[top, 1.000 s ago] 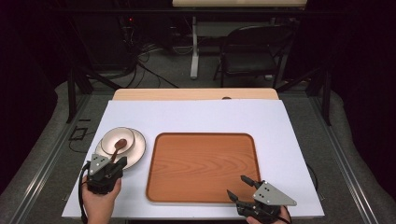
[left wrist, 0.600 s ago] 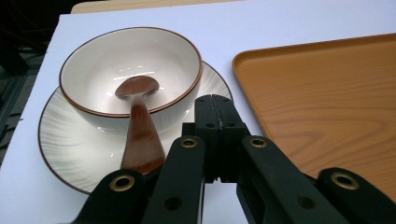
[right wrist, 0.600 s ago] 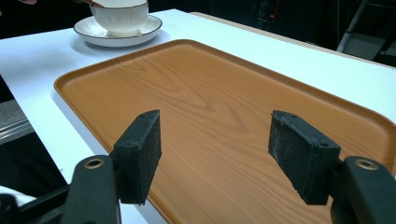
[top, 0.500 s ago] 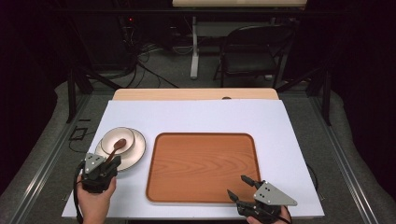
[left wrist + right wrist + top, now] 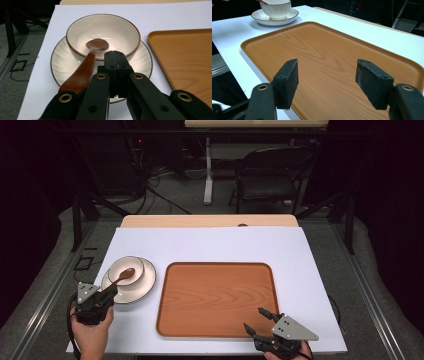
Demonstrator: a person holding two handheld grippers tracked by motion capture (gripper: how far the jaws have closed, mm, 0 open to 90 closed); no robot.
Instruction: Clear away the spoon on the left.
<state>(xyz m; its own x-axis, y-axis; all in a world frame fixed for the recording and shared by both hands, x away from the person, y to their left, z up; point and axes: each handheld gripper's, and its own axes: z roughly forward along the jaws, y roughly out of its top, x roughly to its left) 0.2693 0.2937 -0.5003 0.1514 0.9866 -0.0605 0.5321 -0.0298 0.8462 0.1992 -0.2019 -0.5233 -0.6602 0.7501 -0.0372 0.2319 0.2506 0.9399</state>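
A cream bowl (image 5: 131, 266) (image 5: 117, 30) with a brown rim stands on a ribbed saucer (image 5: 142, 285) (image 5: 62, 65) at the table's left. A brown wooden spoon (image 5: 121, 276) (image 5: 85, 70) leans in the bowl, its handle pointing out over the saucer. My left gripper (image 5: 112, 291) (image 5: 115, 54) is shut with nothing between its jaws; its tips are at the bowl's near rim, just right of the spoon handle. My right gripper (image 5: 255, 320) (image 5: 329, 82) stands open over the near right corner of a wooden tray (image 5: 215, 300) (image 5: 317, 50), holding nothing.
The tray lies on a white sheet (image 5: 300, 255) that covers the table. The bowl (image 5: 275, 8) and saucer (image 5: 265, 20) show far off in the right gripper view. Behind the table are a folding chair (image 5: 270, 180), a stand and floor cables.
My left gripper has drifted a little to the left, staying at the saucer's near edge. The right gripper, tray, bowl and spoon have not moved.
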